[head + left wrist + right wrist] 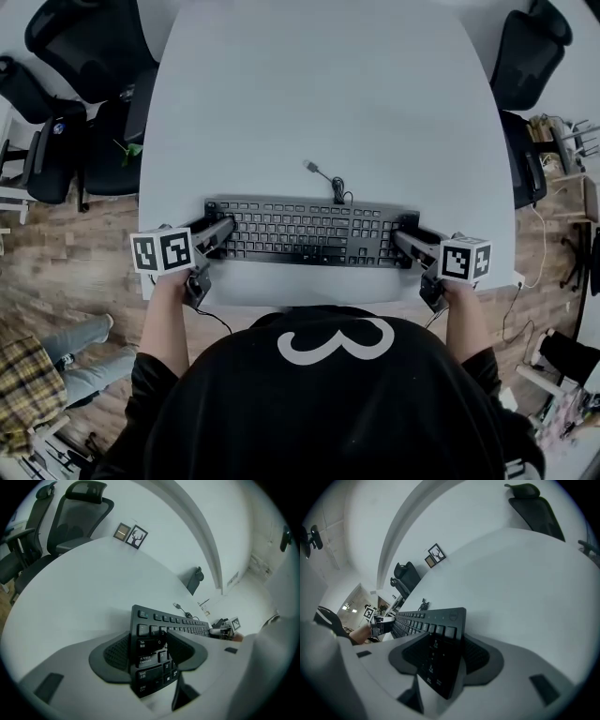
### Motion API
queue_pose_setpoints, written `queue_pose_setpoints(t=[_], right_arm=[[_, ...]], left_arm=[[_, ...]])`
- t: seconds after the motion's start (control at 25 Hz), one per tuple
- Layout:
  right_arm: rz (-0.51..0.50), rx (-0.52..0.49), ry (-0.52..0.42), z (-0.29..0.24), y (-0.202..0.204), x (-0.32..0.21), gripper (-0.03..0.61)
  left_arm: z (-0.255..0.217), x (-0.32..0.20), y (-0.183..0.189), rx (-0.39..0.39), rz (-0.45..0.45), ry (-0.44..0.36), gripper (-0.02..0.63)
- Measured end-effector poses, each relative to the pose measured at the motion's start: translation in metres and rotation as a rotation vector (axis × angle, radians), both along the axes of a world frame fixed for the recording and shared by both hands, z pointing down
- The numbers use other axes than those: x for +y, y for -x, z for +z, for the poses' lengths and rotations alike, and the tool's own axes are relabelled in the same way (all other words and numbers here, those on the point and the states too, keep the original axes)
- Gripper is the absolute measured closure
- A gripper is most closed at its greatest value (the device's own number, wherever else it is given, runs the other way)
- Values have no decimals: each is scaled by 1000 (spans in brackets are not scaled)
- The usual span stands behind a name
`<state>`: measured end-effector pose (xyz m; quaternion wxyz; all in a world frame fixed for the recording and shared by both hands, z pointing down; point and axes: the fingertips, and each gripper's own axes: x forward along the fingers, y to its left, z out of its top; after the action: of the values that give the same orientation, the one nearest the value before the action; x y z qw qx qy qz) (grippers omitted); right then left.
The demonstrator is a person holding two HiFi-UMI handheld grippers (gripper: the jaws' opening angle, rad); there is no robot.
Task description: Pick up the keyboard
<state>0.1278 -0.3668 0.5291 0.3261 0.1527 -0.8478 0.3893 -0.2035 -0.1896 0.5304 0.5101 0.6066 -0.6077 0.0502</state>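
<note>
A black keyboard (309, 232) lies across the white table (319, 103) near its front edge, and its cable with a USB plug (323, 176) trails away behind it. My left gripper (223, 228) is at the keyboard's left end, and in the left gripper view its pads (180, 651) clamp that end (150, 644) between them. My right gripper (405, 230) is at the right end. In the right gripper view the keyboard's edge (440, 639) is squeezed between its pads (476, 656). Each gripper is shut on its end of the keyboard.
Black office chairs stand at the table's far left (84, 47) and far right (530, 47). A wooden floor (66, 253) lies on both sides. A person's legs (66, 347) are at the lower left. The table's front edge runs just below the keyboard.
</note>
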Motion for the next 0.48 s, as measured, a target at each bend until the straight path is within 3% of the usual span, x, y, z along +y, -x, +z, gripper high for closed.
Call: queue_pose_setpoints(t=[0.48], right_arm=[[38,-25,-43,-12,-1,4,368]], left_arm=[[-14,-1,1,-38,2,-26,368]])
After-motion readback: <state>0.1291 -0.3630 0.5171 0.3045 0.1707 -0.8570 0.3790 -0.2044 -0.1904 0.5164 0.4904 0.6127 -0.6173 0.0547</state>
